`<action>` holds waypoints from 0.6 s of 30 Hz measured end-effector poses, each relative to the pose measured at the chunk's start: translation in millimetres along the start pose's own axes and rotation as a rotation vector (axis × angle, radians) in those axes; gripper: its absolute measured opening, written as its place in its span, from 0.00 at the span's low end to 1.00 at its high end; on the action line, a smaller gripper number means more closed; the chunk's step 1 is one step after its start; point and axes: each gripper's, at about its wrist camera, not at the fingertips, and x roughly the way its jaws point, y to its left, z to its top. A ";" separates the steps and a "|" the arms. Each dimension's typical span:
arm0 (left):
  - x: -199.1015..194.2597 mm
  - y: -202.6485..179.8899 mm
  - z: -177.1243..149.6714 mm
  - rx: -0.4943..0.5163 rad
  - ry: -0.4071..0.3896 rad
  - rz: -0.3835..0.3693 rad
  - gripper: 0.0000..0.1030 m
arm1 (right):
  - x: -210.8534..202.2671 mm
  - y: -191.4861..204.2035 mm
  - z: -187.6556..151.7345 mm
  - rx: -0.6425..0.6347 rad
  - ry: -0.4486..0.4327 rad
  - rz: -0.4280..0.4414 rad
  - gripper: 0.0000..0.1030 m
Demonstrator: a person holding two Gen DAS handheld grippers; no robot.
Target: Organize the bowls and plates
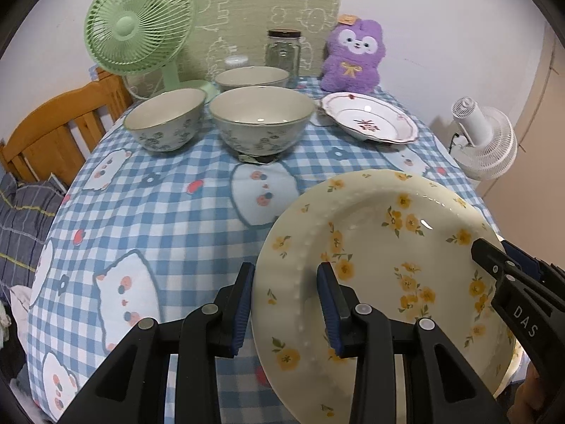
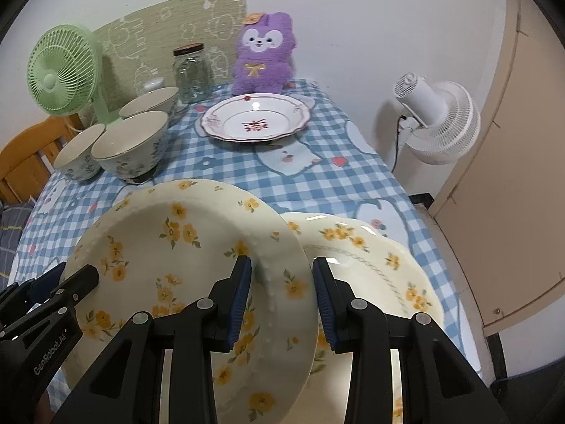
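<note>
The big cream plate is round and shiny, with little yellow flowers and a row of tiny bumps around its rim. It is up off the table, tilted. The left gripper is clamped on its left rim, and the right gripper is clamped on its right rim. Each one has 2 black fingers with blue ribbed pads.

Under its right side lies another cream plate with yellow flowers and a wavy edge, flat on the soft blue and white checked cloth.

Farther back stand 3 deep bowls with small blue flowers, close together. To their right sits a white dish with a red pattern and a frilly rim.

At the back are a green fan, a glass jar and a fluffy purple toy
</note>
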 end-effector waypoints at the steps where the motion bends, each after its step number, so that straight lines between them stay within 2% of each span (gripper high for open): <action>1: -0.3 -3.7 -0.1 0.007 -0.002 -0.002 0.35 | -0.4 -3.7 -0.6 0.005 -0.001 -0.005 0.38; 18: -3.2 -56.3 -1.0 0.090 -0.006 -0.007 0.34 | -3.6 -57.3 -11.2 0.090 -0.001 -0.029 0.38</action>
